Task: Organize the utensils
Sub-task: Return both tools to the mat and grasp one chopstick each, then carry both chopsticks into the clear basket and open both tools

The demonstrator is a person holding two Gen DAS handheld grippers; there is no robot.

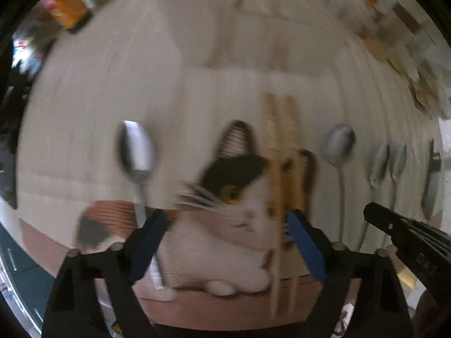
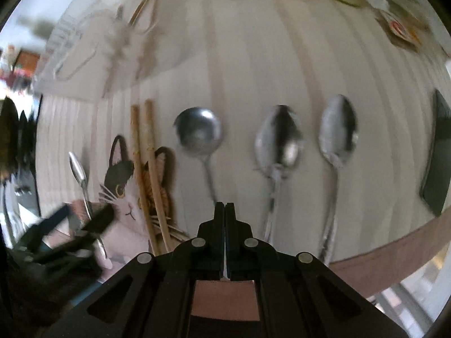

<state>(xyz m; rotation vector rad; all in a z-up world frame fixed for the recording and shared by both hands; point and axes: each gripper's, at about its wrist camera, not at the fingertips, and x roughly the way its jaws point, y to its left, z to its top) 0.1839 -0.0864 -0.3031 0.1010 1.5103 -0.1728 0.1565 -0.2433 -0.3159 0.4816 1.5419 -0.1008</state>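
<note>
On the cat-printed placemat [image 2: 253, 64] we see the utensils already lying in a fairly neat row, handles towards us, so we judge most of the sorting done

Going left to right in the right wrist view: a small spoon [image 2: 78, 170] lies at the far left, its handle running under the left gripper [image 2: 84, 219]; in the left wrist view this gripper [image 1: 224, 242] points down with its blue pads wide apart, the spoon's handle at the left pad and the chopsticks at the right one, neither pressed as far as the blur lets us tell

Next comes a pair of wooden chopsticks [image 2: 145, 169] side by side over the cat's face, then a round-bowled spoon [image 2: 198, 133], whose handle runs down to the right gripper [image 2: 224, 211]; its jaws are fully closed, and we cannot tell whether they pinch the handle

Two oval spoons [image 2: 279, 140] follow, well spaced, then a dark knife [image 2: 437, 152] at the right edge

What seems left is evening out the left-hand spoon and the chopsticks
</note>
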